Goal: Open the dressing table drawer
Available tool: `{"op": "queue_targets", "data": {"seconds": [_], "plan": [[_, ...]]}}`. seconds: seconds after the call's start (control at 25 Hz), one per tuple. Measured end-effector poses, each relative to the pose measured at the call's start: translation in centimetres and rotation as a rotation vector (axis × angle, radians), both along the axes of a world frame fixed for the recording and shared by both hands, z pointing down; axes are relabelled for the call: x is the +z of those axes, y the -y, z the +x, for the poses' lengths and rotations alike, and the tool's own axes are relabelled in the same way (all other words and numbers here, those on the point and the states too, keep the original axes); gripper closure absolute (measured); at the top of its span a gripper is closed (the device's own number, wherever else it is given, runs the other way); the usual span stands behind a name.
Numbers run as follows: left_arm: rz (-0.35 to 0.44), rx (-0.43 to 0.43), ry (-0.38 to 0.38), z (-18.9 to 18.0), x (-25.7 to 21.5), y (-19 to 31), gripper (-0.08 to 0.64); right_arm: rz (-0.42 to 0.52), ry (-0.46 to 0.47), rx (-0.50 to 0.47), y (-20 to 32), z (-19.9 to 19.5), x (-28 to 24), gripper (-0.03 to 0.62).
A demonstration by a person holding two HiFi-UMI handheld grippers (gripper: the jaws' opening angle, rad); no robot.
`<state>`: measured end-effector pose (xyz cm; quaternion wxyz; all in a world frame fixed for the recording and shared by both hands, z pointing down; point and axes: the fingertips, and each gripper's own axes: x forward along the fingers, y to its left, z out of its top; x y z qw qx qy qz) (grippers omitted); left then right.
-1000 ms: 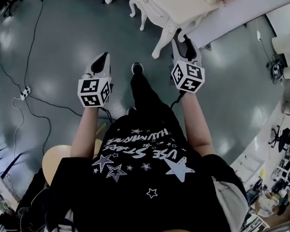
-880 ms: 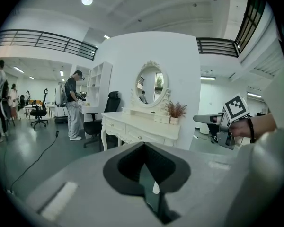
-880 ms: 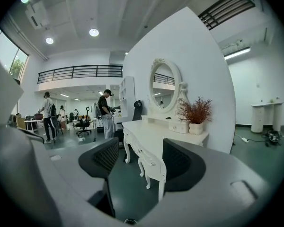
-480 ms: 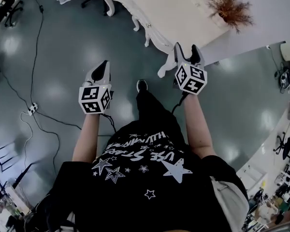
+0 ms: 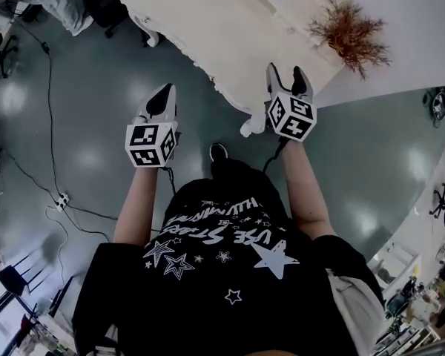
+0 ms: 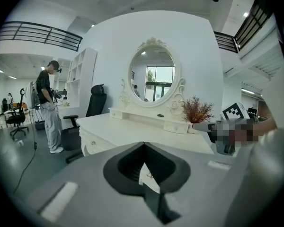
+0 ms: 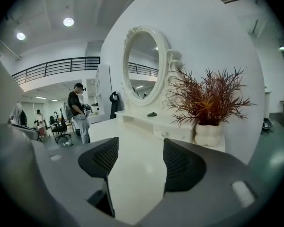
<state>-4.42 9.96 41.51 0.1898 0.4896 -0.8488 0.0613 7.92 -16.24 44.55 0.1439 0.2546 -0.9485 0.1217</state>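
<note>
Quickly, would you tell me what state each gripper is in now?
Left gripper: closed, empty.
Right gripper: open, jaws have just been opening, nothing between them.

The dressing table (image 5: pixel 230 35) is white, the plant (image 5: pixel 348 32) russet, the floor (image 5: pixel 96 124) grey.

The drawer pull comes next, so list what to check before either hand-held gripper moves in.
1. Right hand-held gripper open, jaws just opened, nothing between: ok.
2. Left hand-held gripper open: not ok, jaws together, empty.
3. Round drawer knob on white dressing table in view, drawer closed: ok.
4. Either gripper touching a knob: not ok, both short of it.
5. Dried red-brown plant in white vase clear of right gripper's path: cannot tell.
</note>
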Motion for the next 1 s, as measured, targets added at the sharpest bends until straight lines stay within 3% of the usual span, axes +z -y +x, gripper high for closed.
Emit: {"op": "queue_targets", "data": {"seconds": [0.48,1.0], "plan": [[-0.01,0.203,0.011,-7.2,0.0,10.9,0.56,-0.016,-0.041,0.187,6.2,-4.0,1.7,0.284],[-0.032,0.613,-0.088,-16.0,2.7,22.5,0.56,-0.047,-0.162,0.572,10.3,-7.4,3.9,0.301]]}}
